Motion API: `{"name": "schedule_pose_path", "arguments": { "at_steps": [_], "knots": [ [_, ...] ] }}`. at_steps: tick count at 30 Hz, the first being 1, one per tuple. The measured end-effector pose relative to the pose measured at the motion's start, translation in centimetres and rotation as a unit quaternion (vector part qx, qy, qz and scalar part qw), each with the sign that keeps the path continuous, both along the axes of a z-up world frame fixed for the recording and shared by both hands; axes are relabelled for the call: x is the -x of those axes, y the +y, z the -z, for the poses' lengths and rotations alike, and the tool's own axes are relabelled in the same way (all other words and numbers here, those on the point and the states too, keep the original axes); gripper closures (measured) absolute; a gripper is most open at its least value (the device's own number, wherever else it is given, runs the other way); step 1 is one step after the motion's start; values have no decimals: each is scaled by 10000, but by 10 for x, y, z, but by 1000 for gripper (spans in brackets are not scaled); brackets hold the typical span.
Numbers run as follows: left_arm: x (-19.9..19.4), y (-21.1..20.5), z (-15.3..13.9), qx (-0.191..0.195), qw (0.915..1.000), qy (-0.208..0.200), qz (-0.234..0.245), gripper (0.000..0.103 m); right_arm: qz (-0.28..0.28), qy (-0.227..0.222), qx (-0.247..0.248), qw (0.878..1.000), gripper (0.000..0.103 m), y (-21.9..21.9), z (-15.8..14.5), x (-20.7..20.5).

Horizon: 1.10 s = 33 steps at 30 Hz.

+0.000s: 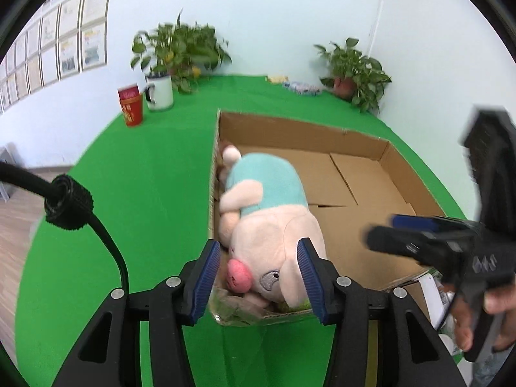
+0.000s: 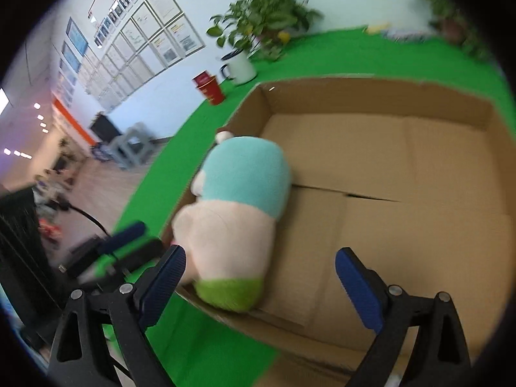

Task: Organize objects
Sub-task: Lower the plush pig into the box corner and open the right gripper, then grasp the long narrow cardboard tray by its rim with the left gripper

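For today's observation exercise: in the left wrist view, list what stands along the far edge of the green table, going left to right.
Red cup → white mug → large potted plant → small potted plant.

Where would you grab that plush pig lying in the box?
Across the teal middle of the plush pig, from above: it lies lengthwise against the cardboard box wall, so only its top and open inner side are reachable, and the soft body squeezes easily.

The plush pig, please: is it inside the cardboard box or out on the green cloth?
Inside: the plush pig lies against the cardboard box's left wall.
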<state>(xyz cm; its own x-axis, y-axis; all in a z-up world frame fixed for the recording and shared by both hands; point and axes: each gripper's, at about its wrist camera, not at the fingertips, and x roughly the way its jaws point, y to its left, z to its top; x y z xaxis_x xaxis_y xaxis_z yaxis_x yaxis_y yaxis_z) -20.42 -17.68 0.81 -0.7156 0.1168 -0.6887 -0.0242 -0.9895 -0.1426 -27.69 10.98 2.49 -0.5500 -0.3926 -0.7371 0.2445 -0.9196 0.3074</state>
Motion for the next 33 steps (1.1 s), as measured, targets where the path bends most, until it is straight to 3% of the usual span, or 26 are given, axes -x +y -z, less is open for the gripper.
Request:
{"name": "schedule_pose_path", "arguments": {
  "at_steps": [2,6,9,11,12,13,14,24,28,30,31,32,33],
  "knots": [
    [-8,-3,-4,70,9999,128,-49,41,231,210,-175,9994,7,9,-3,-23],
    [-6,-18,5,-242,9996,-32,-130,41,586,433,-329,9968,6,25,0,-63],
    [2,-21,22,-306,9990,-276,-153,52,680,317,-266,9968,6,33,8,-82],
    [8,-23,36,-447,9977,-497,-97,67,699,220,-223,9971,6,36,12,-92],
    [11,-23,42,-496,9970,-592,-88,70,717,172,-238,9970,6,36,14,-97],
    [11,-22,46,-421,9971,-612,-163,79,724,147,-267,9969,6,37,15,-103],
    [10,-21,46,-321,9973,-615,-226,82,721,126,-312,9968,6,36,17,-107],
    [10,-11,47,-234,9965,-684,-415,83,572,241,-489,9969,5,33,14,-139],
    [-9,-11,30,-206,9972,-415,-587,83,544,378,-515,9965,1,36,12,-152],
    [-30,-3,12,-147,9982,-129,-564,80,507,424,-420,9969,1,40,11,-160],
    [-41,4,4,-173,9987,14,-475,70,461,445,-327,9974,1,42,11,-164],
    [-56,16,-4,-222,9991,166,-324,52,402,468,-227,9978,1,44,10,-169],
    [-65,22,-8,-252,9992,232,-225,44,316,483,-94,9983,1,47,10,-175]
  ]
}}
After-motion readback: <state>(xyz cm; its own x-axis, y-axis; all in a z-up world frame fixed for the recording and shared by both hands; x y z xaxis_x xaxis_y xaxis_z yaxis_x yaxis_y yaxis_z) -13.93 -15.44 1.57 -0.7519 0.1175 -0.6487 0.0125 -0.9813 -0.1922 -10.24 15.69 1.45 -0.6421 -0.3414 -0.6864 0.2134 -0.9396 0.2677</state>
